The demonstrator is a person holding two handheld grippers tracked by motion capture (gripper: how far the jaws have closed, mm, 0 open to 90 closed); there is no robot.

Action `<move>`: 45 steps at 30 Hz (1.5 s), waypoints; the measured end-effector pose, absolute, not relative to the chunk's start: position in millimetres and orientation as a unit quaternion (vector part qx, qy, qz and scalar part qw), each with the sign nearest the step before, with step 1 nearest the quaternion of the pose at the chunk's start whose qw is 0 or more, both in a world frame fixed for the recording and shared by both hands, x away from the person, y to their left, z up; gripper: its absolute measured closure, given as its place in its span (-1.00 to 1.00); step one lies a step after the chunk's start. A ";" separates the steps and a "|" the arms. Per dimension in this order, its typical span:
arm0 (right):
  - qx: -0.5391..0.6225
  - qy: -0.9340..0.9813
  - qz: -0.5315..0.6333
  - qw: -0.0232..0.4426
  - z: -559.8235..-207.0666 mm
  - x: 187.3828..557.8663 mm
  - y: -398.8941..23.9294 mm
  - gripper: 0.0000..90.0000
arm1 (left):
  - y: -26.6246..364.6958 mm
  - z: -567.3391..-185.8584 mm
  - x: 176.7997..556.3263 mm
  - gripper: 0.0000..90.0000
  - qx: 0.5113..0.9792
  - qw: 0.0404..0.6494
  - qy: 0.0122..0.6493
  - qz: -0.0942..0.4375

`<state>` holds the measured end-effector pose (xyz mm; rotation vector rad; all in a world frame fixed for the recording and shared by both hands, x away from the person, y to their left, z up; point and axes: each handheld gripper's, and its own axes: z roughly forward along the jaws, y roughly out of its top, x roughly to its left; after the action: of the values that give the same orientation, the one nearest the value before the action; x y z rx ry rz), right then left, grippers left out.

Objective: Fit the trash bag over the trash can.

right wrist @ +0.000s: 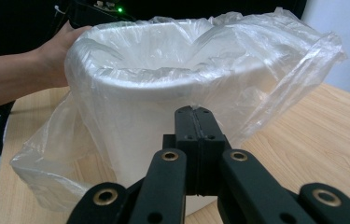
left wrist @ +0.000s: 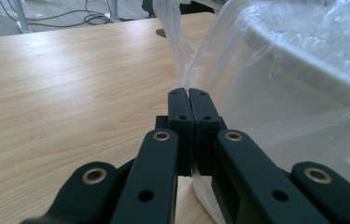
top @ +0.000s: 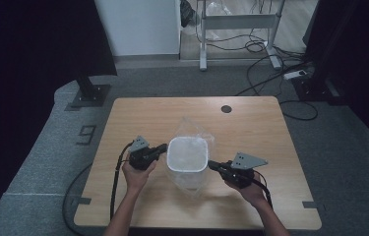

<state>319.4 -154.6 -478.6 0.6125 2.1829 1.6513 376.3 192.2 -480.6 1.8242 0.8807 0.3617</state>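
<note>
Two grippers flank a white bin (top: 187,155) lined with a clear plastic bag (top: 192,183), which we see standing upright at the middle of the wooden table (top: 138,113). We note the left gripper (top: 162,148) just to the left of the bin, tips at its rim, held by the person's left hand (top: 137,173). In the left gripper view, its jaws are pressed together with no gap, tips against the bag film (left wrist: 275,70) draped over the bin's side; whether a fold of film is pinched between them we cannot tell. We note the right gripper (top: 211,164) just to the right of the bin, held by the right hand (top: 252,191). In the right gripper view, its jaws also sit fully together, tips meeting the bag (right wrist: 93,140) just under the bin's rim (right wrist: 182,84); a wisp of film seems to run to the tips, but we cannot confirm a grip. Beyond the bin in that view we see the other hand (right wrist: 63,51). Loose bag spreads on the table behind and ahead of the bin. A dark round hole (top: 226,108) lies in the tabletop, well beyond both grippers.
</note>
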 end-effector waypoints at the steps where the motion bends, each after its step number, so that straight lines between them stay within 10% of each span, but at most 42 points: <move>1: 0.217 0.767 0.579 0.170 -478.8 319.2 -154.0 0.98 | 192.2 -480.5 376.2 0.98 0.760 0.516 0.366 0.150; 34: 0.265 0.771 0.556 0.162 -502.8 333.3 -147.3 0.98 | 188.9 -484.3 378.2 0.92 0.767 0.505 0.369 0.143; 45: 0.294 0.729 0.593 0.178 -495.5 322.2 -161.2 0.22 | 204.9 -469.7 370.0 0.29 0.733 0.535 0.381 0.179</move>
<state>322.2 -161.2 -495.5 0.8308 2.0608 1.6766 370.0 204.9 -469.7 1.7454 0.9085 0.4266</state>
